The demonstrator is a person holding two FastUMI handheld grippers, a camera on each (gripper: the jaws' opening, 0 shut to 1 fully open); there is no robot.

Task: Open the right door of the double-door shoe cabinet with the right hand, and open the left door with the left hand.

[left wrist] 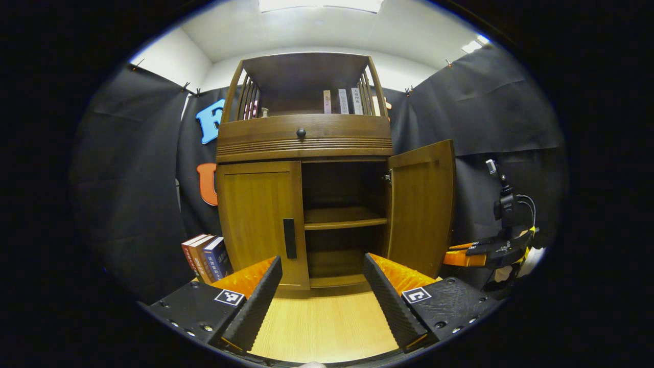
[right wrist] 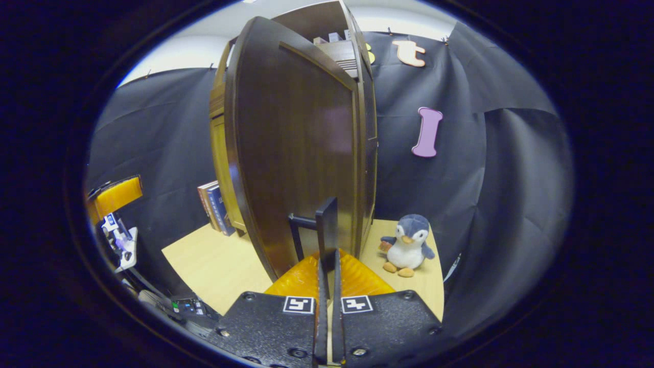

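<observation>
A wooden shoe cabinet (left wrist: 306, 168) stands on a pale table (left wrist: 322, 322). Its right door (left wrist: 421, 204) is swung open, its handle (right wrist: 327, 230) pinched by the right gripper (right wrist: 327, 276). The left gripper (left wrist: 322, 291), fingers spread, faces the closed left door (left wrist: 258, 220).

Plush penguin (right wrist: 407, 244) on wooden floor (right wrist: 214, 266); books (left wrist: 205, 257) beside cabinet.

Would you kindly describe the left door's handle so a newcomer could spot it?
Start at the wooden cabinet. Its left door is shut. The handle is a black upright bar by the door's inner edge, unlike the round black knob on the drawer above.
</observation>
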